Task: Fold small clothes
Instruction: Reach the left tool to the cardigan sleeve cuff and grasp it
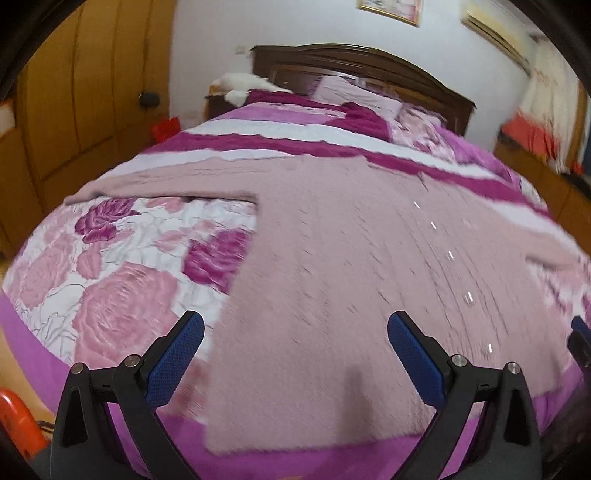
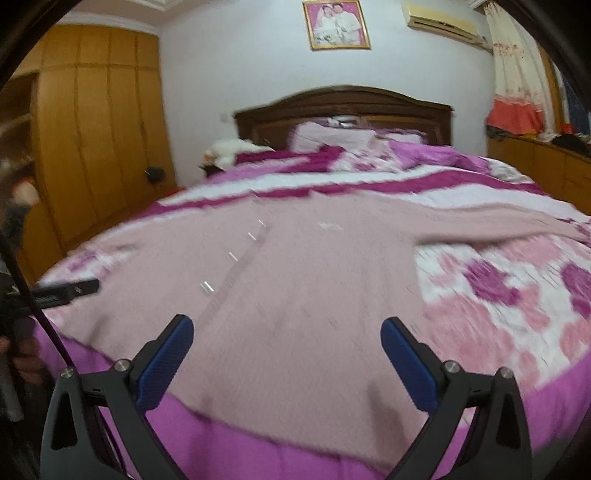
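both tongs, left gripper (image 1: 295,332) and right gripper (image 2: 287,334), agape above pink sweater (image 1: 332,277); framed photo (image 2: 336,24) whole only rightward

Floral pink-purple bedspread (image 2: 517,295) covered the bed; dark wooden headboard (image 2: 343,107) sat behind pillows (image 2: 332,134); framed photo (image 2: 336,24) and air conditioner (image 2: 439,22) hung above; wooden wardrobe (image 2: 96,129) stood left.

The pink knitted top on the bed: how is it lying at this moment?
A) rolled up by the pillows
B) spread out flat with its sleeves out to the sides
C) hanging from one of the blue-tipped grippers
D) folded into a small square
B: the pink knitted top lies flat on the floral bedspread, one sleeve stretched sideways, and both grippers, left and right, are open and empty.
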A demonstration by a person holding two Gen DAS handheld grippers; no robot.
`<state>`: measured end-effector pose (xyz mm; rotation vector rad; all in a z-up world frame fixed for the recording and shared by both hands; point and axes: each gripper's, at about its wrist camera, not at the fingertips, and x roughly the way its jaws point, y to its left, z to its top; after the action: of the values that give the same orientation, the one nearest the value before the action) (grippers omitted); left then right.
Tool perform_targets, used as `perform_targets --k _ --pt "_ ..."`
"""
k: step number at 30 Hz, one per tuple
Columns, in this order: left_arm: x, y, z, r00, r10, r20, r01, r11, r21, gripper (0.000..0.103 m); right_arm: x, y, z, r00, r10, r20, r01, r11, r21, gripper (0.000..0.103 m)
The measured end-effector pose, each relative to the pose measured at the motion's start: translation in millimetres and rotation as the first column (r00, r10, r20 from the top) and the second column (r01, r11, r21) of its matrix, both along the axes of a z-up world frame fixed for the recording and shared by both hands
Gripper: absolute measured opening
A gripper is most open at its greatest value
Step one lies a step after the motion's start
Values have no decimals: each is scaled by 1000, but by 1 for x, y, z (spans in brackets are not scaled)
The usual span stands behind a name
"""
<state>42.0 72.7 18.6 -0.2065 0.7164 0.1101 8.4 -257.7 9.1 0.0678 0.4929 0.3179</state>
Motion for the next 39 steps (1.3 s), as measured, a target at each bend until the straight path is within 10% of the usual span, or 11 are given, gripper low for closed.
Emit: perform_targets --k 7,10,21,33,39 --pt "25 101 0 987 152 -41 -158 965 -208 83 22 19 24 998 61 19 -63 989 131 103" --pt "30 160 -8 974 223 -48 -225 905 -360 83 25 35 22 998 64 2 -64 994 84 103" --pt "33 337 -51 850 521 -83 -485 710 -511 81 80 73 31 997 78 -14 -78 997 -21 103" --pt "79 425 -76 804 594 -22 -450 584 -676 76 122 115 15 992 99 -84 -85 984 156 103" --pt "92 454 -85 786 618 -5 -417 525 -742 72 114 115 22 997 72 -39 -69 994 82 103"
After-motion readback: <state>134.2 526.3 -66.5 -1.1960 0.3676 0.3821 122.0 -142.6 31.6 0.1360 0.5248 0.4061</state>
